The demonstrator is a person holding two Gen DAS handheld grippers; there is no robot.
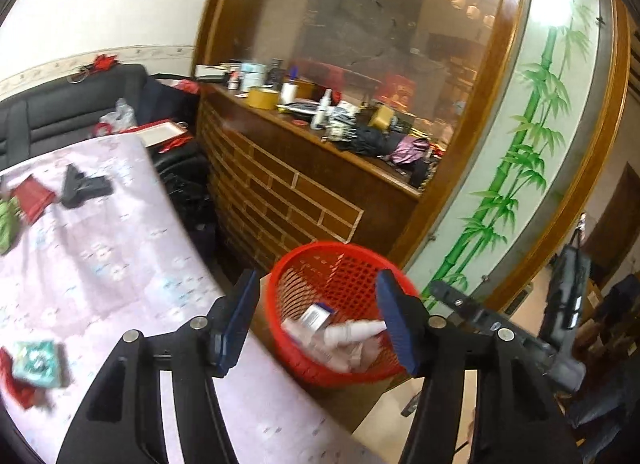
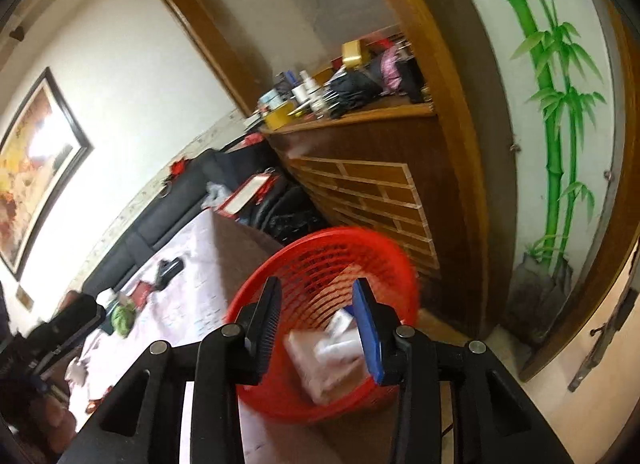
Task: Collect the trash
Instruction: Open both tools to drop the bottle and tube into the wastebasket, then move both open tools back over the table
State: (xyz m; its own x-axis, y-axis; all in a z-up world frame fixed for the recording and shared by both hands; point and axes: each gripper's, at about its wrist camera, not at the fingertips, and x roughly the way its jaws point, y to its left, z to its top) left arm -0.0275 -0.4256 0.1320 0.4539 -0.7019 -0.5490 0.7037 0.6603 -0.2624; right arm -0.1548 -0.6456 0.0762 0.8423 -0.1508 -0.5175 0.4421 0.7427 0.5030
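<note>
A red mesh basket (image 1: 336,276) (image 2: 320,264) stands beside the table's corner. In it lie a white bottle (image 1: 352,334), a small box (image 1: 316,316) and crumpled white paper (image 2: 320,364). My left gripper (image 1: 318,304) hangs open and empty just above the basket. My right gripper (image 2: 318,304) is also open and empty over it. On the pink floral tablecloth (image 1: 120,256) (image 2: 196,276) lie a teal packet (image 1: 38,362), a red wrapper (image 1: 20,392), a red packet (image 1: 34,198) (image 2: 142,292), a green item (image 1: 6,224) (image 2: 122,318) and a black object (image 1: 84,186) (image 2: 170,268).
A wooden counter (image 1: 304,184) (image 2: 380,168) cluttered with bottles and boxes stands behind the basket. A black sofa (image 1: 72,104) runs along the table's far side. A bamboo-painted panel (image 1: 520,168) is at the right. Black equipment (image 1: 500,328) sits close to the right of my left gripper.
</note>
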